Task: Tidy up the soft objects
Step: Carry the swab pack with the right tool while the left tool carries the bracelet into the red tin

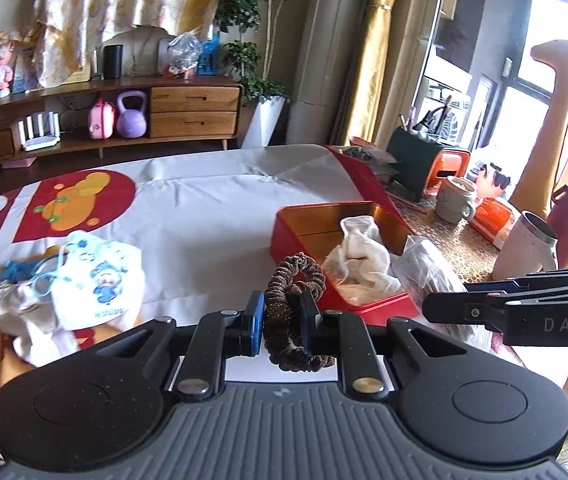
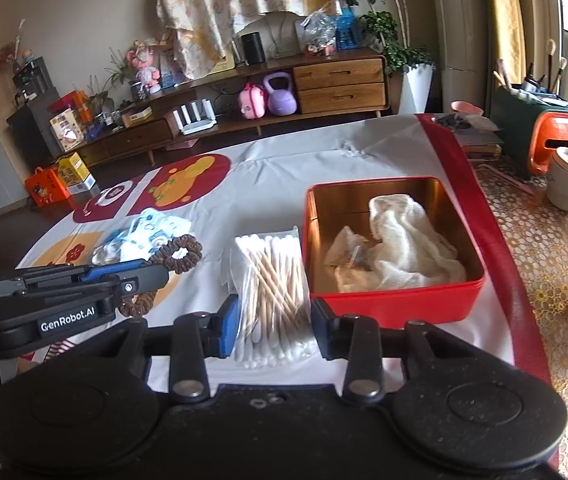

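Left gripper [image 1: 282,326] pinching brown scrunchie [image 1: 293,304] beside red tin [image 2: 395,304]; right gripper [image 2: 274,330] spread around cotton-swab bag [image 2: 272,280], just left of tin

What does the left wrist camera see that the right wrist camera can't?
Only the left wrist view shows the tall giraffe toy by the window and the white mug at the table's right edge.

Only the right wrist view shows the orange carton on the floor and a clear look at the cotton swabs between the right gripper's fingers.

Both show the brown scrunchie held by the left gripper, the red tin with a white cloth inside, and the purple kettlebell.
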The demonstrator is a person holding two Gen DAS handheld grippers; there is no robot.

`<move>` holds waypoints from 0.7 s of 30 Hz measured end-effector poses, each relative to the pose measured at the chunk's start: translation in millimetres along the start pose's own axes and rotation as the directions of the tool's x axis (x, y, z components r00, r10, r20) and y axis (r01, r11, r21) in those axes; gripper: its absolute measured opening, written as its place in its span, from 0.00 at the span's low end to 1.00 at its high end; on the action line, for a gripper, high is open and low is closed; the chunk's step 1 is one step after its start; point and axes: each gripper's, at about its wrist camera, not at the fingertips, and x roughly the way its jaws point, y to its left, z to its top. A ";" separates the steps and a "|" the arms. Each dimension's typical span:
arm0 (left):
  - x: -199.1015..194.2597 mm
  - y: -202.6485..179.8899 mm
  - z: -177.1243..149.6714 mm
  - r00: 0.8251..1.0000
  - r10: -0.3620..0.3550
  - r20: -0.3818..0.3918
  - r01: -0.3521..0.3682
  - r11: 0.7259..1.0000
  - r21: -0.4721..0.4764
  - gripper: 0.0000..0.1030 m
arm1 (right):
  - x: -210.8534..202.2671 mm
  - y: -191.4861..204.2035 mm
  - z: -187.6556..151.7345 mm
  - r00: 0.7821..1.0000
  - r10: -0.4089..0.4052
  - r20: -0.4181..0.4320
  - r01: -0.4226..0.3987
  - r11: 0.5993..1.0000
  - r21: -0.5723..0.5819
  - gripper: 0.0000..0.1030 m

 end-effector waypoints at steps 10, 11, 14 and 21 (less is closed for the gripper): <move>40.6 -48.6 18.8 0.999 -0.039 -0.027 0.041 0.997 0.069 0.18 | -0.7 -53.5 10.3 0.997 -0.067 0.023 0.066 0.997 0.048 0.36; 46.0 -52.3 20.5 0.999 -0.042 -0.034 0.044 0.996 0.072 0.18 | 0.2 -58.1 11.2 0.997 -0.074 0.024 0.073 0.996 0.053 0.36; 61.2 -62.3 23.9 0.998 -0.042 -0.051 0.046 0.995 0.089 0.18 | 3.5 -72.3 13.9 0.995 -0.094 0.026 0.093 0.994 0.066 0.36; 96.6 -81.7 33.6 0.996 -0.034 -0.083 0.044 0.991 0.123 0.18 | 21.8 -98.9 24.4 0.992 -0.127 0.017 0.125 0.988 0.091 0.36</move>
